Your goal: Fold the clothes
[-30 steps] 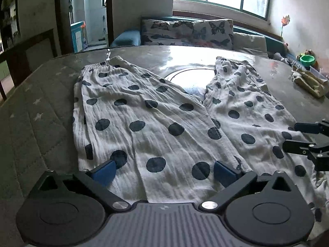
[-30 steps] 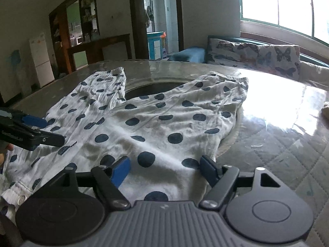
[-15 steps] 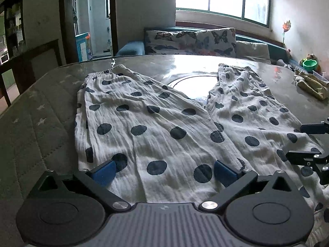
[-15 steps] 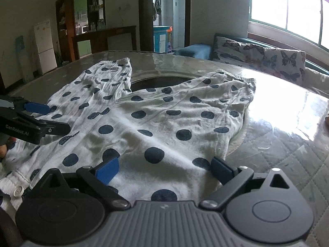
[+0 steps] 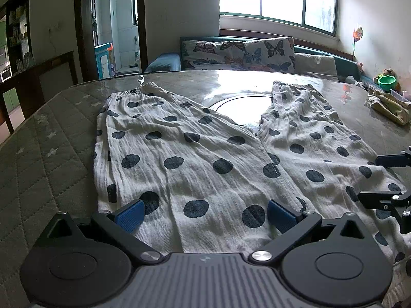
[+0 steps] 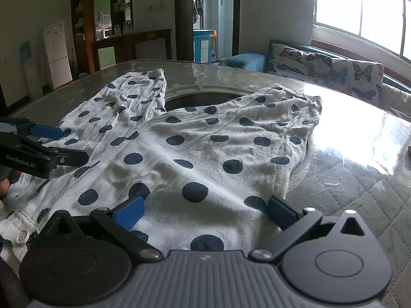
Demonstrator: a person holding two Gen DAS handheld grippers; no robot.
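Observation:
White trousers with dark polka dots (image 5: 195, 154) lie spread flat on the round table, legs pointing away from me in a V; they also show in the right wrist view (image 6: 205, 154). My left gripper (image 5: 204, 211) is open and empty, low over the near end of the left leg. My right gripper (image 6: 204, 211) is open and empty over the waist end of the right leg. A white button (image 6: 22, 236) on the waistband shows at lower left. Each gripper shows in the other's view, the right one (image 5: 385, 177) and the left one (image 6: 51, 143).
The table has a quilted cover (image 5: 38, 159) and a glass turntable (image 5: 244, 105) between the legs. A crumpled olive cloth (image 5: 388, 105) lies at the far right edge. A sofa with butterfly cushions (image 5: 241, 54) stands behind the table.
Both grippers have risen and tilted up a little, so more of the room shows. Both stay open. The trousers have not moved.

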